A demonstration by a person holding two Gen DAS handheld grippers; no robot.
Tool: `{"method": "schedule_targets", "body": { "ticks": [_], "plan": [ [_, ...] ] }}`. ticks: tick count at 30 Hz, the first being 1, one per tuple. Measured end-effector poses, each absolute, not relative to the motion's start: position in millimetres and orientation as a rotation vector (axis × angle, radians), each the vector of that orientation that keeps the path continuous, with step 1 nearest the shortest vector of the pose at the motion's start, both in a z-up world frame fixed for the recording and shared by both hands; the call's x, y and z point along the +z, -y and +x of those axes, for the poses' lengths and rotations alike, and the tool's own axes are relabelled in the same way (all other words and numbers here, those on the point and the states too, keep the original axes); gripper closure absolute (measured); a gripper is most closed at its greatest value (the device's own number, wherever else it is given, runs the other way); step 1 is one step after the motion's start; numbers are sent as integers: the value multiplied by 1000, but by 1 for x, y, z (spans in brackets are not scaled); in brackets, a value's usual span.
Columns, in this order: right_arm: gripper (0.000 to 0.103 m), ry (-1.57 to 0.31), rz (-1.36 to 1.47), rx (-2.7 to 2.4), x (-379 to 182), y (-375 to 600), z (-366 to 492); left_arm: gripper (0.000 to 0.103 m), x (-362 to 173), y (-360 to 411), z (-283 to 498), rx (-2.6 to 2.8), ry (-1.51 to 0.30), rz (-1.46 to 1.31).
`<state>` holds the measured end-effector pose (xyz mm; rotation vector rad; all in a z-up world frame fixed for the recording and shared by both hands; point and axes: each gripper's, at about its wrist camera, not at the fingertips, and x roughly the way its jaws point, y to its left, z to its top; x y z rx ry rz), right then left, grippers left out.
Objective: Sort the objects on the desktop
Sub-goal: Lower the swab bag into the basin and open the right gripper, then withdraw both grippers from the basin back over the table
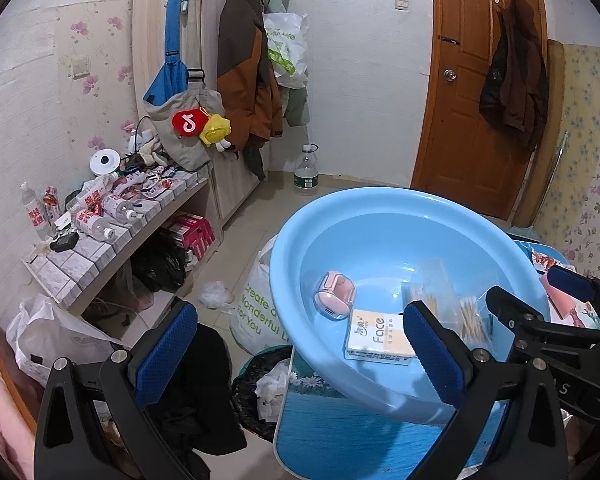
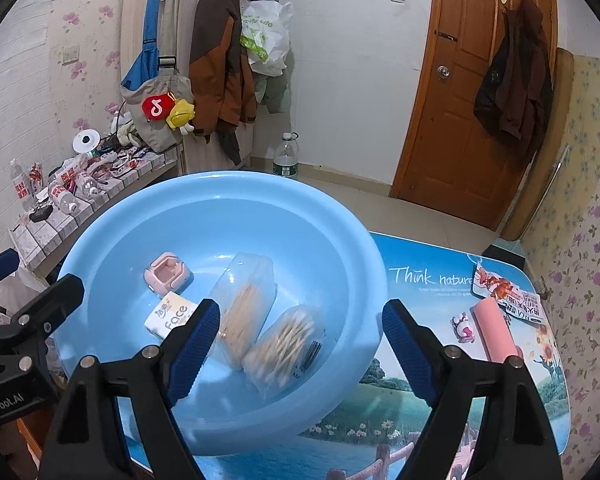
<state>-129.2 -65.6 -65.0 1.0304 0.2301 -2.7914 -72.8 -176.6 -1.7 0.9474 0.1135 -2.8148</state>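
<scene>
A light blue basin (image 2: 228, 208) stands on the scenery-print table (image 2: 428, 380). In it lie a pink earbud case (image 2: 166, 272), a "Face" tissue pack (image 2: 172, 314), a clear box of toothpicks (image 2: 246, 300) and a bag of cotton swabs (image 2: 284, 352). My right gripper (image 2: 300, 354) hangs open over the basin, with the swab bag below it and free of the pads. My left gripper (image 1: 300, 356) is open at the basin's (image 1: 380, 240) near-left rim, touching nothing. To the right on the table are a pink cylinder (image 2: 496, 330), a small pink toy (image 2: 464, 326) and a snack packet (image 2: 504, 288).
Left of the table, a tiled shelf (image 1: 100, 248) carries bottles and packets. Below the table edge are a black-lined bin (image 1: 260, 384) and a white printed bag (image 1: 256, 312). A water bottle (image 1: 306, 172) stands on the floor by the wooden door (image 1: 480, 100).
</scene>
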Motion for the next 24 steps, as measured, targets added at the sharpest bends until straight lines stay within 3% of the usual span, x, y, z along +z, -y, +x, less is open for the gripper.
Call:
{"method": "schedule_targets", "body": {
  "ticks": [19,24],
  "plan": [
    [14,-163,932,-2841,-20,28,-84,0,36,149,-42,-2852,-63,847],
    [7,-143,876,-2854,-6,14,-64,0,39,140,-35,-2856,-68,848]
  ]
}}
